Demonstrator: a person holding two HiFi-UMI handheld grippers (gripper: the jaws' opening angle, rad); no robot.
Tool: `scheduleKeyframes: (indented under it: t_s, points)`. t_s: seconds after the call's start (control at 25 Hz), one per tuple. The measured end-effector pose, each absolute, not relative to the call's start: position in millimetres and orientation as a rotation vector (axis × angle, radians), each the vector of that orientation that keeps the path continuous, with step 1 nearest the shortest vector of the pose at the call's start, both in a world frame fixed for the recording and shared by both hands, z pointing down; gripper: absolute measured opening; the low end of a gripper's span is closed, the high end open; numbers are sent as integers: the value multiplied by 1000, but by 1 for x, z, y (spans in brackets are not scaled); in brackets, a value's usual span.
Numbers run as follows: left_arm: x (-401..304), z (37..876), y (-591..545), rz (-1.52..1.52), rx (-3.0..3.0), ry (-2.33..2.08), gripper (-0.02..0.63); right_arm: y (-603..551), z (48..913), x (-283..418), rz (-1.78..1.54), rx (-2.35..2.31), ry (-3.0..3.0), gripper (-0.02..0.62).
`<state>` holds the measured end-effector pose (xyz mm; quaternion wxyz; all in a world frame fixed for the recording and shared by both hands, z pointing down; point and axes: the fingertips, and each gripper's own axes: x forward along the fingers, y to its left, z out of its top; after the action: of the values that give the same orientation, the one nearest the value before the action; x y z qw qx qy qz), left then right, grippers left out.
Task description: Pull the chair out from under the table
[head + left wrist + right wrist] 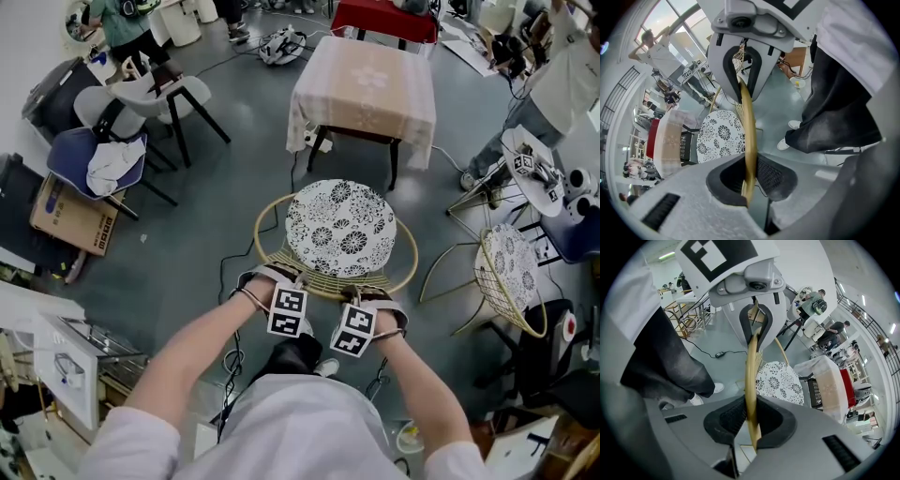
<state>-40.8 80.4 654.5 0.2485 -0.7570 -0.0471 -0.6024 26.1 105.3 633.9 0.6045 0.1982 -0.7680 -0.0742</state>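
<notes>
Though hidden in head view, left gripper (748,140) jaws, right gripper (751,380) jaws, both clamping chair (339,230) rim

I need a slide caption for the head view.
Left claw and right claw clamp the chair rim, clear of the table.

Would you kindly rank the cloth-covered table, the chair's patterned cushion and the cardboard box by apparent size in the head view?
1. cloth-covered table
2. patterned cushion, somewhat smaller though nearer the camera
3. cardboard box, clearly smallest
</notes>
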Motion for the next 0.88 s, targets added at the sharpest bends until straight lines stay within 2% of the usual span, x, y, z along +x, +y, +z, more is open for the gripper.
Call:
scheduleKeyframes:
  t_s: [0.4, 0.52, 0.6, 0.88]
  points:
    - [-42, 654, 78, -1672, -2137, -33, 52, 103, 633, 27, -145, 504, -1814, 45]
    - [-42, 654, 82, -1699, -2209, 2, 89, 104, 630, 28, -72, 554, -1853, 100]
    - [-39, 654, 84, -1706, -2270, 42, 121, 105, 627, 30, -58, 580, -1865, 104]
    - [-26, 643, 88, -1683, -2366, 141, 133, 106, 614, 33, -43, 654, -1904, 104]
